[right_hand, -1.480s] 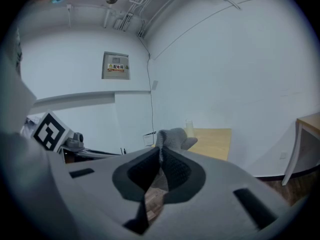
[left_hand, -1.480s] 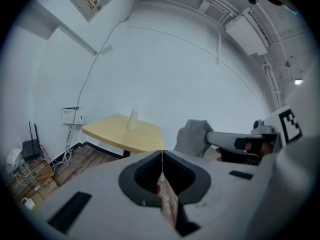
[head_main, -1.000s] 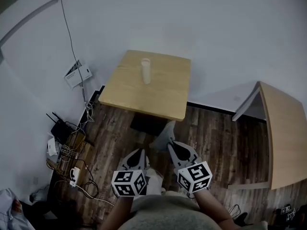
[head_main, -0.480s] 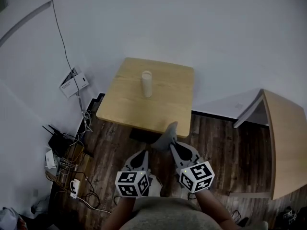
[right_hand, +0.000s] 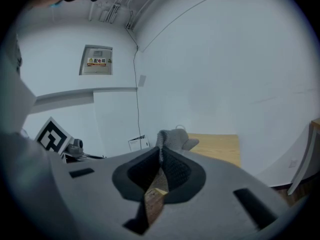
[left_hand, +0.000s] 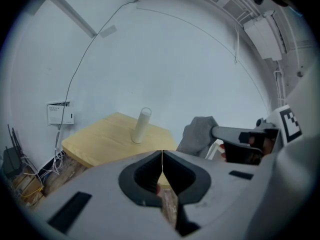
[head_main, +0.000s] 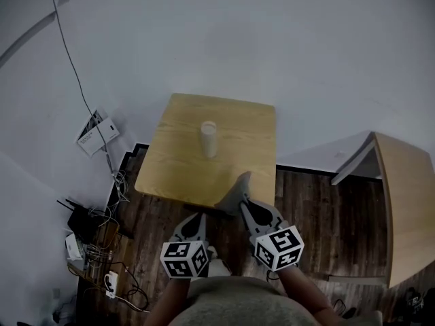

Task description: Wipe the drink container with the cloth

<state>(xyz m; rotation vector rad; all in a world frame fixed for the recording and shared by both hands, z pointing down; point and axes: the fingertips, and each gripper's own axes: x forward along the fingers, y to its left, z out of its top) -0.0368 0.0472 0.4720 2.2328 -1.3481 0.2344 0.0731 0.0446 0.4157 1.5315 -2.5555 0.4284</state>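
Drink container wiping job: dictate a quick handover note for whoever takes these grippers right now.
Left hand-held gripper: shut, empty.
Right hand-held gripper: shut on the gray cloth.
Drink container stands upright on the wooden table ahead, untouched; the cloth hangs near the table's front edge, apart from it.
Done: cloth picked up.
Left: reach the container and wipe it.

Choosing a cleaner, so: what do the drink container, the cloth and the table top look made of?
Drink container: smooth, matte off-white cylinder, probably plastic or coated metal; too small to tell. Cloth: soft grey fabric, limp folds, possibly microfibre. Table top: pale wood or wood-look laminate, faint grain lines.
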